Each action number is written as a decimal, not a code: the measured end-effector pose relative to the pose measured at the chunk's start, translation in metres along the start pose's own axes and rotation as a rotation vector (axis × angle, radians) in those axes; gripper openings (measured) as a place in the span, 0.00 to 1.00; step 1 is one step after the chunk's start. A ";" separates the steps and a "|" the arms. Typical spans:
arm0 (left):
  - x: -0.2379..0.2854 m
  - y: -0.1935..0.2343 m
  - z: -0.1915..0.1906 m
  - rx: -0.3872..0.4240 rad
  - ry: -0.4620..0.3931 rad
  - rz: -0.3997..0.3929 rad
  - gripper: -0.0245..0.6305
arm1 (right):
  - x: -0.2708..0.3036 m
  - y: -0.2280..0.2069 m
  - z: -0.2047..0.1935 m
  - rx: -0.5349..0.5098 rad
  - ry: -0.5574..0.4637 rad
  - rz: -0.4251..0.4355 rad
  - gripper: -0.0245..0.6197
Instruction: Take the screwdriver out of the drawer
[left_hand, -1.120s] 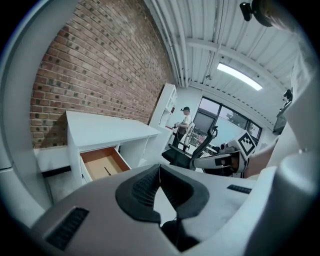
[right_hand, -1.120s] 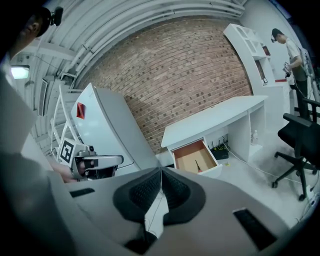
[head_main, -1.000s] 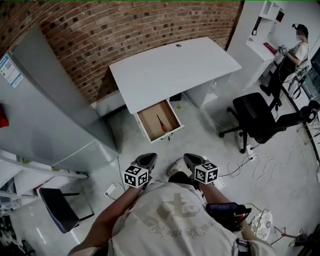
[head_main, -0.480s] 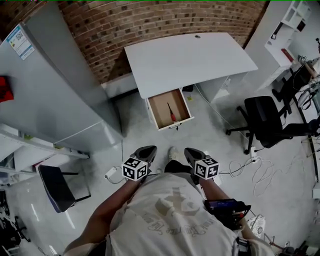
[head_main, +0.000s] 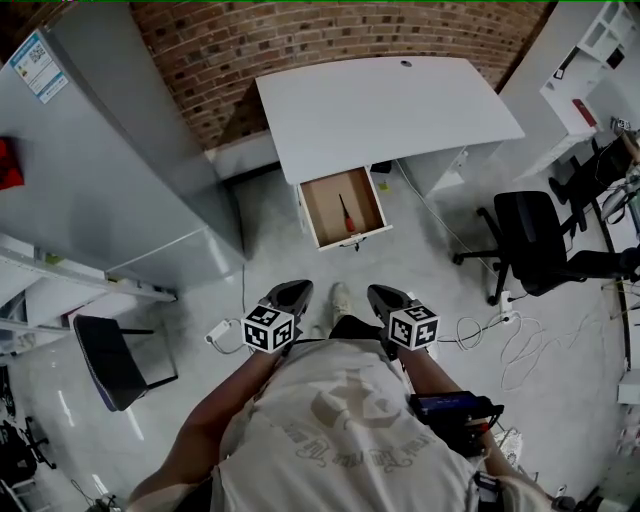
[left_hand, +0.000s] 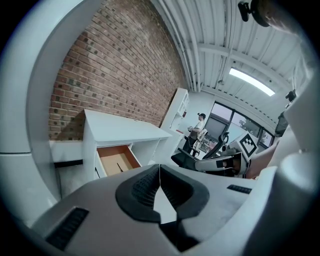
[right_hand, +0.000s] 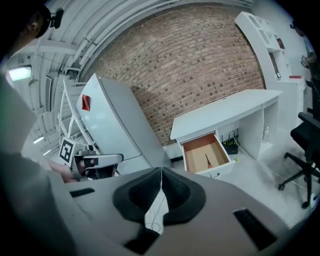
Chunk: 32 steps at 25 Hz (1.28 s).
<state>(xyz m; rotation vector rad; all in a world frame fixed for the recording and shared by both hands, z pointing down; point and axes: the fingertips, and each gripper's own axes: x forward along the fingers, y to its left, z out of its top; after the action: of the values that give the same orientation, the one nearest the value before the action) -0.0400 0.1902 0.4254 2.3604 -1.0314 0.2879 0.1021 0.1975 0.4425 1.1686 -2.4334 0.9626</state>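
Drawer sits closer than before; approach only, screwdriver untouched inside. Left gripper and right gripper clenched empty, well short.

Head view is bright and even, lit from overhead, slightly cool and flat — the white desk top nearly blows out, the pale floor has a soft sheen, and one soft shadow falls on the brick wall beside the desk. Both gripper views bend hard with fisheye, corners vignette to black, and the left gripper and right gripper fill the foreground soft, out of focus. A ceiling light strip glares in the left gripper view — a light panel flares at the right gripper view's left edge.
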 end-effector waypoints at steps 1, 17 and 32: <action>0.001 0.001 0.000 -0.002 0.001 0.002 0.07 | 0.000 -0.003 0.000 0.004 0.001 -0.003 0.07; 0.020 0.028 0.019 -0.015 0.013 0.049 0.07 | 0.041 -0.023 0.025 0.009 0.028 0.041 0.07; 0.074 0.058 0.065 -0.025 0.026 0.083 0.07 | 0.090 -0.075 0.075 0.013 0.082 0.071 0.07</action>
<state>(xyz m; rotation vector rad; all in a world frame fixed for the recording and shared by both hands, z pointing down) -0.0330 0.0762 0.4230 2.2892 -1.1152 0.3341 0.1055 0.0606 0.4655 1.0328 -2.4216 1.0269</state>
